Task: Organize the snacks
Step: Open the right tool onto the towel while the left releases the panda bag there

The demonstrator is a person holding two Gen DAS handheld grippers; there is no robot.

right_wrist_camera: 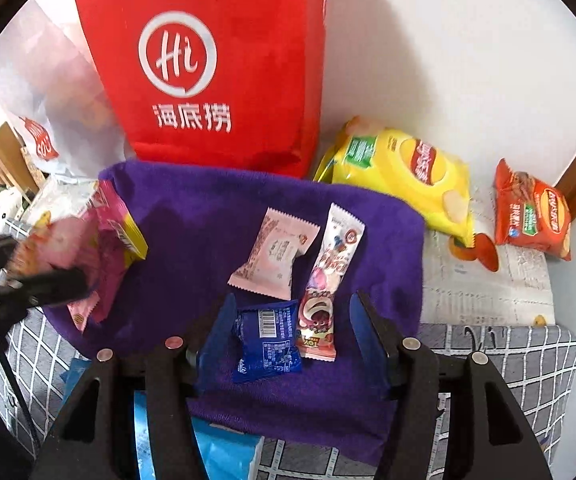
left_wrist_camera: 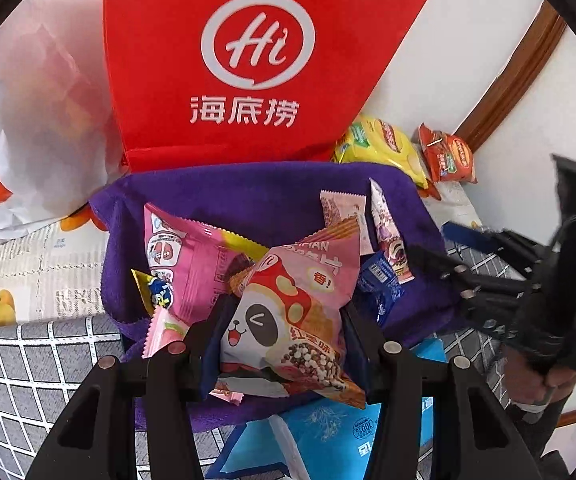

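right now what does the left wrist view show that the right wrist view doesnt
Only the left wrist view: the panda snack bag clamped in the left gripper, its face readable, and a small yellow and blue packet.

Only the right wrist view: the right gripper open above the blue packet, nothing held, and a room glimpsed at the far left edge.

Both: the red Hi bag, purple cloth, yellow chips bag, orange snack bag.

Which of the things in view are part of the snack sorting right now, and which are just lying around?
In the job:
- panda snack bag, held in the left gripper
- blue packet under the open right gripper
- pale pink packet
- long pink bar
- purple cloth

Lying about:
- red Hi bag
- white plastic bag
- yellow chip bag
- orange packet
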